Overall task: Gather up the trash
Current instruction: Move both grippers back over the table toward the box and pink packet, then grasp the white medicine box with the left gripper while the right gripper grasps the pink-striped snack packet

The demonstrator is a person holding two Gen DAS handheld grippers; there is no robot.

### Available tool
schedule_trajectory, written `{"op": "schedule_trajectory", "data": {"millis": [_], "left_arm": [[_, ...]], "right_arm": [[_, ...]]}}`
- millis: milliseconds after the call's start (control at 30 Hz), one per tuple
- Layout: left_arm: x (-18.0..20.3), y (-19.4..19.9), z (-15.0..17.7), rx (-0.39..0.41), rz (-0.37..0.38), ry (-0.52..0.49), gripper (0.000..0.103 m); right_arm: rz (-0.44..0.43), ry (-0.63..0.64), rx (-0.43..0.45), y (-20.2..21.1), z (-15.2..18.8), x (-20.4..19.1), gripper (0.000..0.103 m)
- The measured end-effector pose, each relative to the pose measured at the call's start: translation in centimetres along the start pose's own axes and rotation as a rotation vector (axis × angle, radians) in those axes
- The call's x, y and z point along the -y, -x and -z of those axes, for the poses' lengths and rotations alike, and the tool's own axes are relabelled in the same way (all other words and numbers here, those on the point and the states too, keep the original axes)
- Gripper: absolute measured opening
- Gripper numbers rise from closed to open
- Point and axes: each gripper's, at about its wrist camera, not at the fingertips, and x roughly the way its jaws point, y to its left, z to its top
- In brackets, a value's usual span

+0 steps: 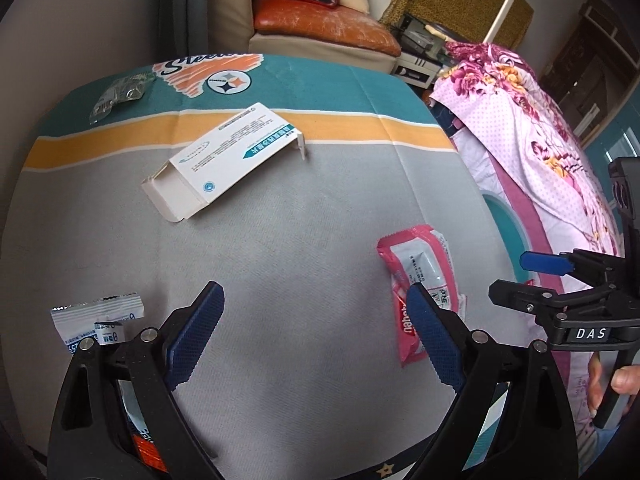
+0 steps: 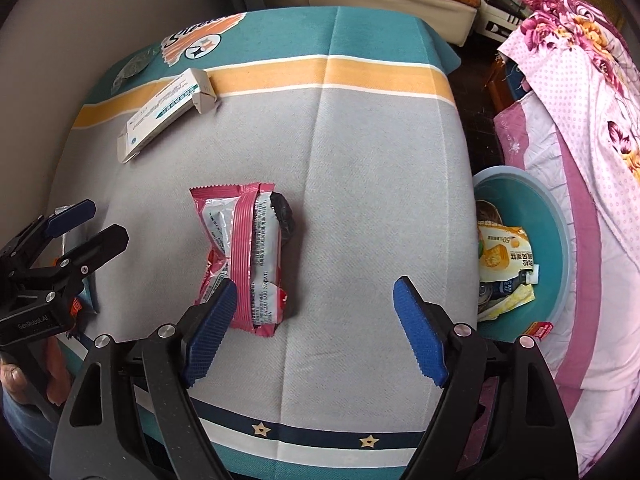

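A pink and silver snack wrapper (image 2: 244,256) lies flat on the grey cloth of the table, just ahead of my right gripper (image 2: 316,328). That gripper is open and nothing is pressed between its pads. In the left wrist view the same wrapper (image 1: 420,288) sits by the right finger of my left gripper (image 1: 316,332), which is open and empty over bare cloth. A white medicine box (image 1: 228,160) with open flaps lies further back. A white sachet (image 1: 100,316) lies at the left, and a clear plastic wrapper (image 1: 116,94) sits at the far left corner.
A teal bin (image 2: 516,174) stands on the floor off the table's right edge, with a yellow snack bag (image 2: 504,256) and other trash inside. A pink floral quilt (image 2: 580,120) lies beyond it. A sofa with an orange cushion (image 1: 324,28) is behind the table.
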Motion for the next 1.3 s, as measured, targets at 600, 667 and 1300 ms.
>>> {"op": "schedule_trajectory", "data": {"millis": [600, 667, 1300], "left_arm": [[-4.6, -0.2, -0.6, -0.007, -0.031, 0.067, 0.092], [-4.6, -0.3, -0.8, -0.011, -0.035, 0.063, 0.092], [-4.7, -4.2, -9.3, -0.108, -0.034, -0.194, 0.092]], "right_arm": [[-0.045, 0.011, -0.059, -5.4, -1.5, -3.2, 0.068], [-0.079, 0.003, -0.072, -5.8, -1.5, -3.1, 0.047], [-0.083, 0.019, -0.004, -4.3, -7.0, -1.5, 0.031]]}}
